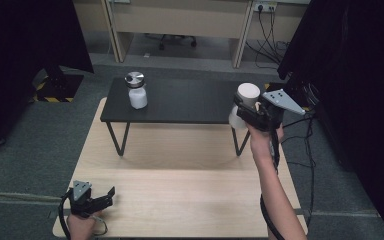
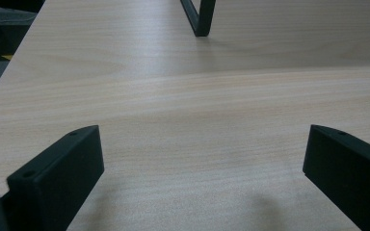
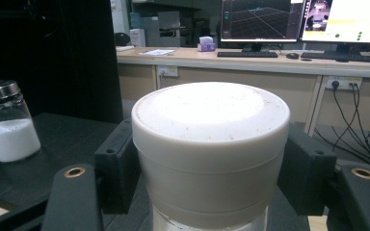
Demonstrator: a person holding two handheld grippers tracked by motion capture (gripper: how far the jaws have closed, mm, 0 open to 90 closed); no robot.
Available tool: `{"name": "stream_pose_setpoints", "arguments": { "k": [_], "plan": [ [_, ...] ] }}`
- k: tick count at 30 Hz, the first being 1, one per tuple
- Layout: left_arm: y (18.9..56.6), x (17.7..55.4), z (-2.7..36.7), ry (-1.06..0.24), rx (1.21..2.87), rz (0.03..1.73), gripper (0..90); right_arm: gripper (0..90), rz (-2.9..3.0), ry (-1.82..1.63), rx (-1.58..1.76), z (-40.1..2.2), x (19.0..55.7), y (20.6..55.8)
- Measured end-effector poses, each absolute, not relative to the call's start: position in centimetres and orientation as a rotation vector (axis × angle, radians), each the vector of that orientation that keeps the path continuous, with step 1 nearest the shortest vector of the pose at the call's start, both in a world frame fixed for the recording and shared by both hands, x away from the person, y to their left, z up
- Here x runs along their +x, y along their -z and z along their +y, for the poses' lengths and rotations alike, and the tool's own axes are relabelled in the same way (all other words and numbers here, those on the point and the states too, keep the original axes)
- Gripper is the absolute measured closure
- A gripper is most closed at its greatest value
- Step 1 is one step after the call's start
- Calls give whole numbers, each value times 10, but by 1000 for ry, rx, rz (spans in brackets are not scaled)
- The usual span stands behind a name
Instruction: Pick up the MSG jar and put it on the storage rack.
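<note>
- At the right end of the black raised shelf (image 1: 180, 102): right gripper (image 1: 247, 111) closed on a white-lidded jar (image 1: 247, 95), held by a hand coming up from the bottom edge.
- Seen from the right gripper view: both black jaws pressed against opposite sides of the jar's cream-white lid (image 3: 211, 144), clear glass just visible beneath it.
- Cannot tell whether the jar rests on the shelf or hangs just above its edge.
- Farther left on the same shelf: a second jar (image 1: 136, 91), upright, with a shiny metal lid and white powder inside, well apart from the held one; also visible at the left of the right gripper view (image 3: 7, 120).
- Down at the near left corner of the light wooden table (image 1: 180, 195): left gripper (image 1: 104, 197) low over the bare wood, jaws spread wide, gripping nothing.
- From the left gripper view: only wood grain between the two jaws, one black shelf leg (image 2: 200, 17) ahead.
- Beyond the table: desks, monitors (image 3: 308, 19) and trailing cables.
</note>
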State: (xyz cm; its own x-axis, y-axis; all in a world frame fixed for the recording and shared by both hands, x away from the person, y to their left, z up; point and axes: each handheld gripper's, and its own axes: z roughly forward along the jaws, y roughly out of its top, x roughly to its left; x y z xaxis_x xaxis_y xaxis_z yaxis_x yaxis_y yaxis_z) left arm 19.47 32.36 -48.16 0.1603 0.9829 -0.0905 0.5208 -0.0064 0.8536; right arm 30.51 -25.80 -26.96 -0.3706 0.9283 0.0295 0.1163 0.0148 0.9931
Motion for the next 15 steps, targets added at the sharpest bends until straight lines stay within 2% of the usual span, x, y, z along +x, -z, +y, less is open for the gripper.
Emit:
{"name": "stream_pose_setpoints", "arguments": {
  "k": [15],
  "plan": [
    [481,195,323,-737,1644,1463,0,335,1545,-1431,1116,-255,330,272]
  ]
}}
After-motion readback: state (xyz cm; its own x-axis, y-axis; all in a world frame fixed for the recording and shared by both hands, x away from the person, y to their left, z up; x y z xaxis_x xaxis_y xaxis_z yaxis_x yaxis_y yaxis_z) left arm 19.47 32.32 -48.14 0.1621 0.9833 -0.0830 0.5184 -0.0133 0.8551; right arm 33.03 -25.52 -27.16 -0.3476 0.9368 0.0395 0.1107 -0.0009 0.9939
